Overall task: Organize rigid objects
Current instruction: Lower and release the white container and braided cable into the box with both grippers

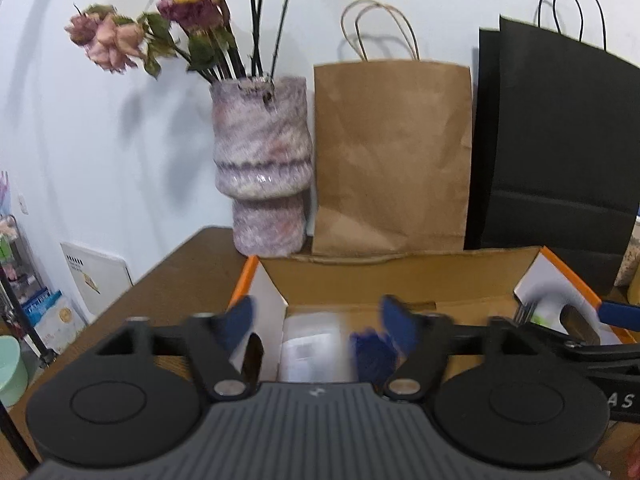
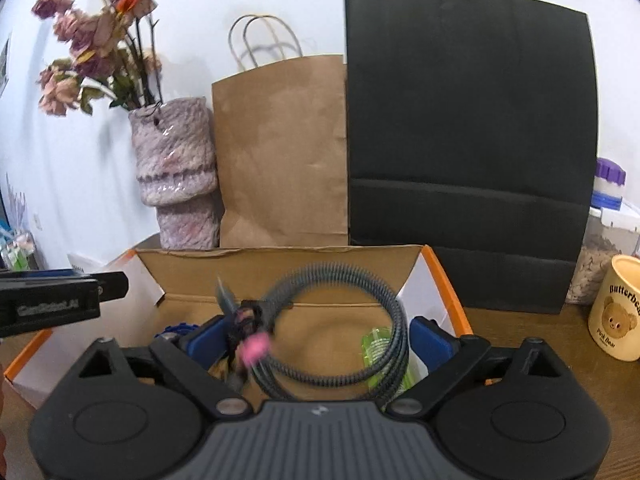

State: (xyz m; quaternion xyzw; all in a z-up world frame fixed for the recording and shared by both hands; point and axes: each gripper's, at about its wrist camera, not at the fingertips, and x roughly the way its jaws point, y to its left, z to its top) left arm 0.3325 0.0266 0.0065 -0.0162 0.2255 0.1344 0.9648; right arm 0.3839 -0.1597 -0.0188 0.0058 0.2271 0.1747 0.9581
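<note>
Hovering both claws over the cardboard box [image 2: 280, 260] | left gripper [image 1: 320, 326] spread wide, empty above blurred blue thing [image 1: 372, 354] | right gripper [image 2: 316, 340] wide, pads clear of coiled cable [image 2: 344, 320] so it drops inside.

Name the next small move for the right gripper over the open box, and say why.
Probably lift the right gripper straight back out of the cardboard box. Its fingers stand wide apart, and the coiled cable between them appears to sit loose in the box, not pinched, so this drop looks finished.
</note>
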